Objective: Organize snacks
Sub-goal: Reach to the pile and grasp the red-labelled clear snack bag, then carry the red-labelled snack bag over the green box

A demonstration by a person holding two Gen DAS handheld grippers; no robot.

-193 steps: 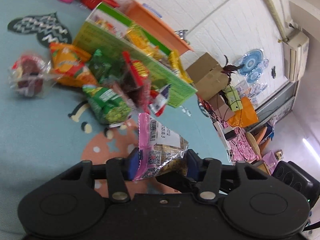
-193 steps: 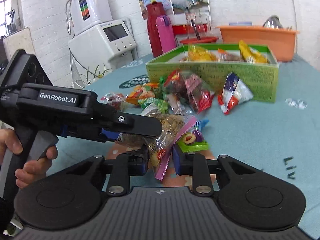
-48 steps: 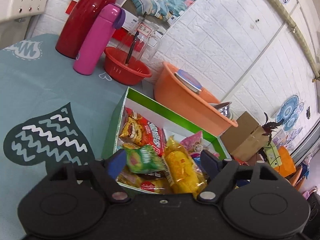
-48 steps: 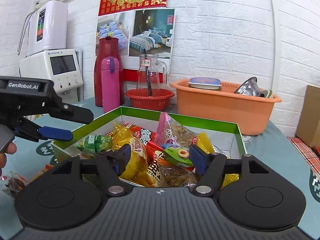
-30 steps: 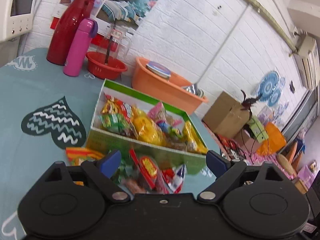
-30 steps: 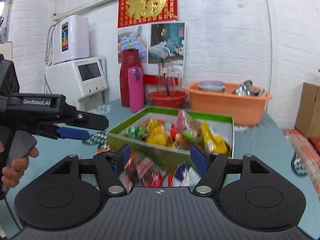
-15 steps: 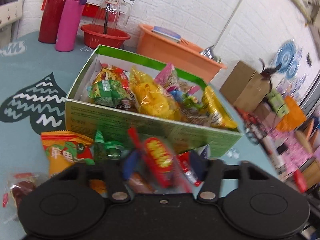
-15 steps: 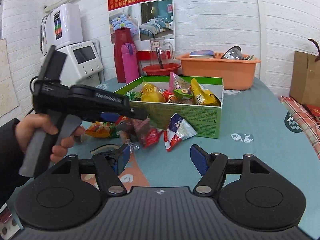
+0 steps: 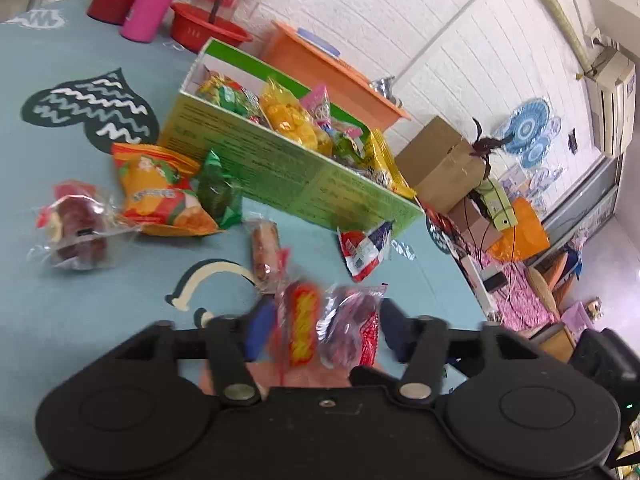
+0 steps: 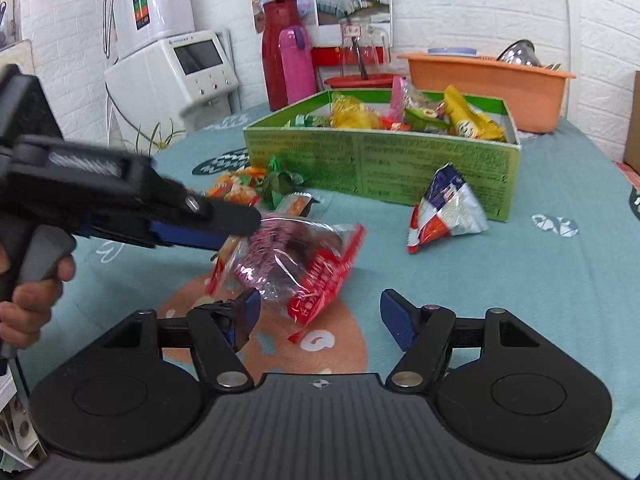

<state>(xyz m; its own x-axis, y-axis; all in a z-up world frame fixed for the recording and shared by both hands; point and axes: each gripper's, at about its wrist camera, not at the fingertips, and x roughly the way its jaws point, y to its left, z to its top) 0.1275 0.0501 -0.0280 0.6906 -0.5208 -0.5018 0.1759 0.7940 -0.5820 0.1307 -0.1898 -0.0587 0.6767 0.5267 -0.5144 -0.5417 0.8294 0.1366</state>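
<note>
Left gripper [image 9: 326,330] jaws were opening around clear red-edged packet [image 10: 304,256], right gripper [image 10: 320,312] apart, empty; crinkly film might slip from a shallow bite.

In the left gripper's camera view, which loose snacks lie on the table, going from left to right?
Clear pack of dark red snacks → orange packet → green packet → small brown roll → red, white and blue packet.

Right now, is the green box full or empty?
Nearly full: the green box has snack packets piled above its rim.
</note>
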